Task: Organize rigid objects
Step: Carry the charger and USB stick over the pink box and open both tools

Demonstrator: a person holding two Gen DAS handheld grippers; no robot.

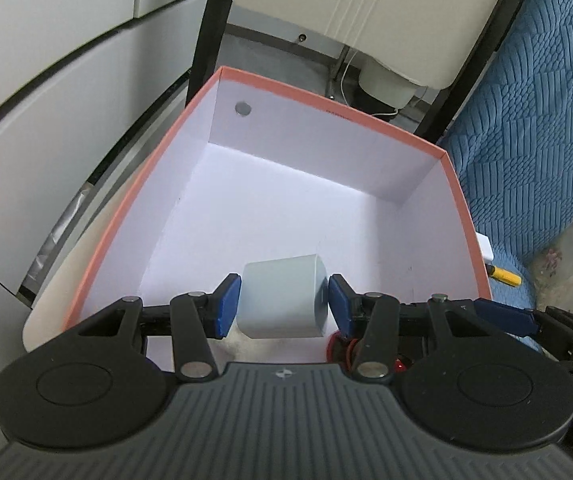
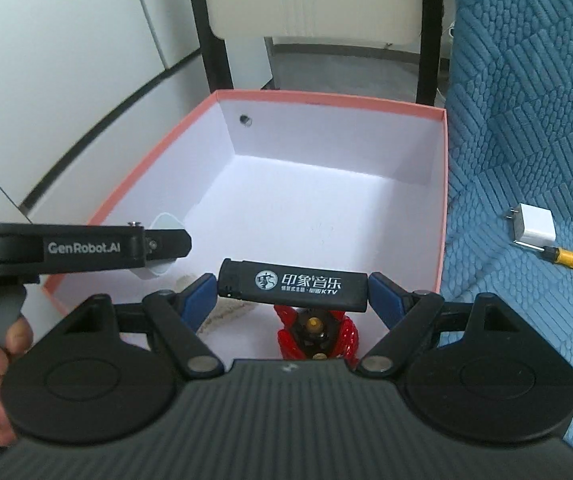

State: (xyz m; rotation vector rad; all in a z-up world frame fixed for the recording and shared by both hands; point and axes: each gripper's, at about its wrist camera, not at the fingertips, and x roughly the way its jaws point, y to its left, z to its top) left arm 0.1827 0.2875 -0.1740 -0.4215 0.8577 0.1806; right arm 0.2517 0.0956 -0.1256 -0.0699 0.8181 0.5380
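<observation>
"GenRobot.AI" marks the left hand-held gripper (image 2: 158, 250); "印象音乐 KTV" the lighter (image 2: 292, 285).

Our left gripper (image 1: 284, 302) holds a pale rounded block (image 1: 282, 298) between its blue pads (image 1: 228, 306), above the near floor of a white box with a salmon-pink rim (image 1: 466, 216). A red object (image 1: 346, 350) shows partly below the right pad. Right of the box, a yellow-handled screwdriver (image 1: 506, 276) lies on blue quilted fabric (image 1: 534, 128).

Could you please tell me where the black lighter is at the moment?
In the right wrist view, the black lighter is held crosswise by the right gripper, over the near end of the pink-rimmed box, above a red object.
</observation>
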